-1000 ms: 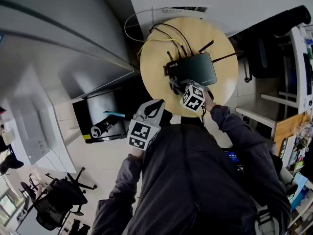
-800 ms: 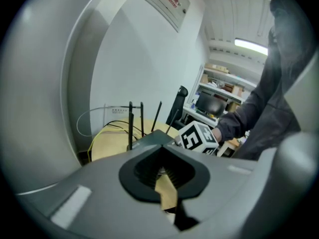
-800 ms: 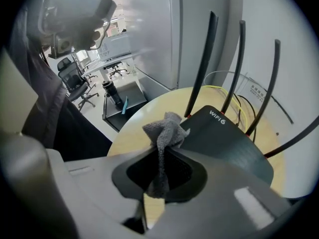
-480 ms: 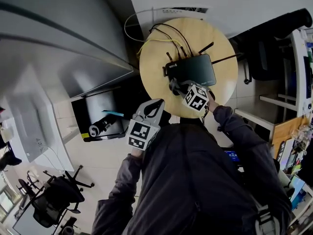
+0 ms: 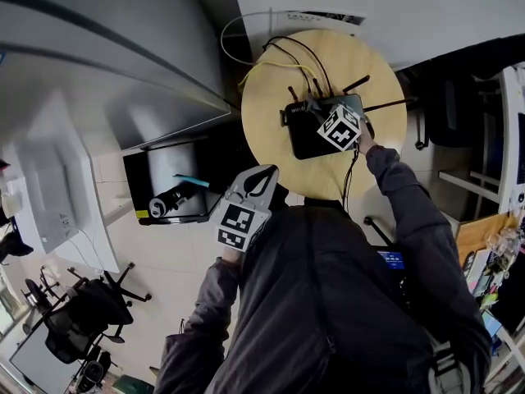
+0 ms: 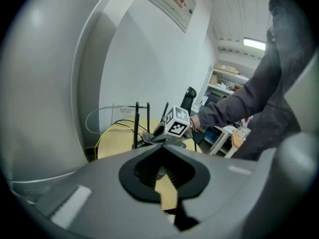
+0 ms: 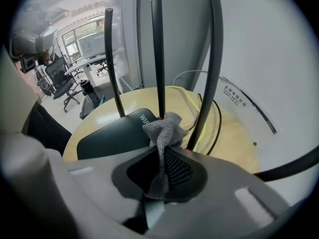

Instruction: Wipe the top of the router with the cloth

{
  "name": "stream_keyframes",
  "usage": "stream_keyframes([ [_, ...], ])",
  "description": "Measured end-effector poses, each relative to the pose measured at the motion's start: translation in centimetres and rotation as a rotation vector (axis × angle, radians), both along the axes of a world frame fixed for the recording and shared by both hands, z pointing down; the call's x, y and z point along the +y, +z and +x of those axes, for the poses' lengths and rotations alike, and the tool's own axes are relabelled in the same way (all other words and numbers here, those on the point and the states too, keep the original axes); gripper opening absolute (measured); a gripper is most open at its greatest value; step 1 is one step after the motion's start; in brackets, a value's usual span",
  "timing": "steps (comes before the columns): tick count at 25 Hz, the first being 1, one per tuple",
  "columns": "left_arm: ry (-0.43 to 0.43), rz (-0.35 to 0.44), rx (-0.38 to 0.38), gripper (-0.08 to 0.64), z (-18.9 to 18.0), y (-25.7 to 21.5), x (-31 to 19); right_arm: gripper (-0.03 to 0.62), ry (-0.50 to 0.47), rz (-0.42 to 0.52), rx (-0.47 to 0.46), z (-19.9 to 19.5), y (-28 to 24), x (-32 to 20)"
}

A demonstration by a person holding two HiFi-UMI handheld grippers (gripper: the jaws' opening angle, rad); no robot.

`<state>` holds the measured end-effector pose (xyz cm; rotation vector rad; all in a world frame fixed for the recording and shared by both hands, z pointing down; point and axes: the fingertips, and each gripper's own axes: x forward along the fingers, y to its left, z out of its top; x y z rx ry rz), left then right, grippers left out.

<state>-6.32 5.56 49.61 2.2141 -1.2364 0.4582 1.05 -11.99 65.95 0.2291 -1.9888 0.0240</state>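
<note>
A black router (image 5: 305, 142) with upright antennas (image 7: 159, 49) lies on a round wooden table (image 5: 271, 113). My right gripper (image 5: 310, 110) is over the router's far side by the antennas, shut on a grey cloth (image 7: 166, 129). The cloth bunches out past the jaws onto the router's top (image 7: 112, 133), next to the middle antenna. My left gripper (image 5: 266, 176) hangs off the table close to my body, jaws together with nothing in them. In the left gripper view, its tips (image 6: 162, 143) point towards the table, where the right gripper's marker cube (image 6: 177, 121) shows.
Black and yellow cables (image 5: 275, 60) run from the router's back across the table to the wall, and a white cable loop (image 5: 238, 31) lies behind. A dark open box (image 5: 168, 191) stands left of the table. An office chair (image 5: 82, 322) is at lower left, shelves (image 5: 492, 179) at right.
My right gripper has carried the cloth from the router's near edge across its top to the antenna side. The left gripper has stayed where it was.
</note>
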Motion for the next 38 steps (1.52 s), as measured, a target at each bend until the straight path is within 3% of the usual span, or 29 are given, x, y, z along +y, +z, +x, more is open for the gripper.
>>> stream_keyframes([
  [7, -0.008, -0.008, -0.002, 0.0, 0.4, 0.0, -0.5, 0.029, -0.013, -0.065, 0.0, 0.5, 0.2, 2.3],
  [18, 0.038, 0.001, 0.005, 0.0, 2.2, 0.2, -1.1, 0.029, -0.123, -0.114, -0.012, 3.7, 0.0, 11.1],
  [23, 0.051, 0.0, 0.003, 0.0, 2.8, 0.1, -1.4, 0.029, -0.142, -0.142, -0.012, 4.1, 0.1, 12.3],
  [26, 0.045, 0.006, 0.0, 0.0, 3.0, -0.3, -1.8, 0.029, -0.152, -0.166, -0.042, 3.6, -0.6, 11.1],
  [29, 0.029, -0.005, 0.0, 0.0, 3.3, -0.2, -1.8, 0.029, -0.109, -0.115, -0.068, 3.6, -1.4, 7.3],
  [34, 0.007, -0.016, -0.003, 0.0, 3.7, -0.1, -1.7, 0.029, -0.069, -0.005, -0.039, 4.3, -1.1, 0.4],
  [38, 0.012, -0.017, -0.014, 0.0, 4.2, -0.4, -2.1, 0.029, -0.082, 0.018, -0.006, 4.5, -0.3, -2.0],
])
